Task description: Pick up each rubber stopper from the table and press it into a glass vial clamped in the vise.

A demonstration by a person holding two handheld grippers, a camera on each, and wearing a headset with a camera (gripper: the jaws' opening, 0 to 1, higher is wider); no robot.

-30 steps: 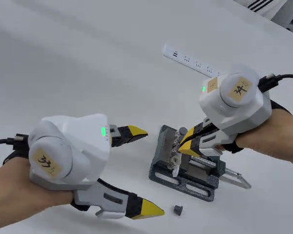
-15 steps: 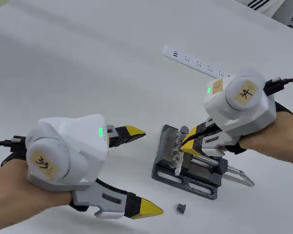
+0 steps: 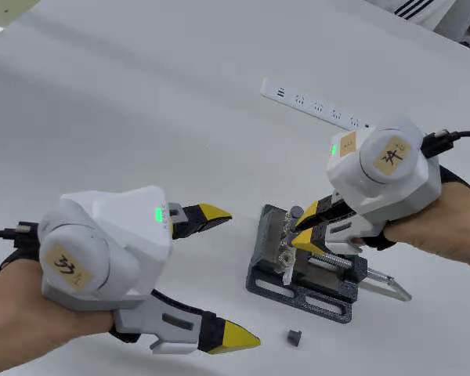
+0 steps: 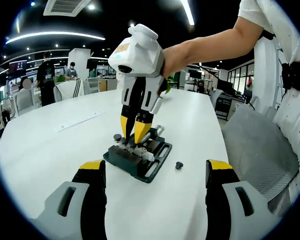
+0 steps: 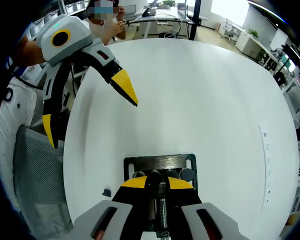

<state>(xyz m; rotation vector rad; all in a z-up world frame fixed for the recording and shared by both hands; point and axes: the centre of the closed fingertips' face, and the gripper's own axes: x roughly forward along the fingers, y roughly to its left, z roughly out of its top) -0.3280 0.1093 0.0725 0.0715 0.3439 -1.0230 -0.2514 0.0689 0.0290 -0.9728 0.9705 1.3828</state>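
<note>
So, from the head view, your right tongs (image 3: 302,227) hang directly over the vise (image 3: 298,291). Their tips are drawn close with something dark between them, and you cannot tell whether they pinch a stopper. The glass vials (image 3: 284,254) stand clamped in a row in the vise, and the seated stopper (image 3: 296,211) caps the far one, just beside those tips. Your left tongs (image 3: 225,274) are spread wide and empty, off to the vise's left and apart from it. The loose stopper (image 3: 294,338) lies on the worktop (image 3: 141,117) near the front of the vise base, not touching it. A power strip (image 3: 317,106) lies well beyond the vise, with broad bare surface around it. In the left gripper view, the loose stopper sits between the vise and the worktop's curved edge, where a chair (image 4: 260,150) stands, and bare surface lies on either side of the vise. In the right gripper view, the vise is straight ahead of the near-closed tips. The loose stopper lies to its left, toward the worktop edge, and the far half is open white surface.
</note>
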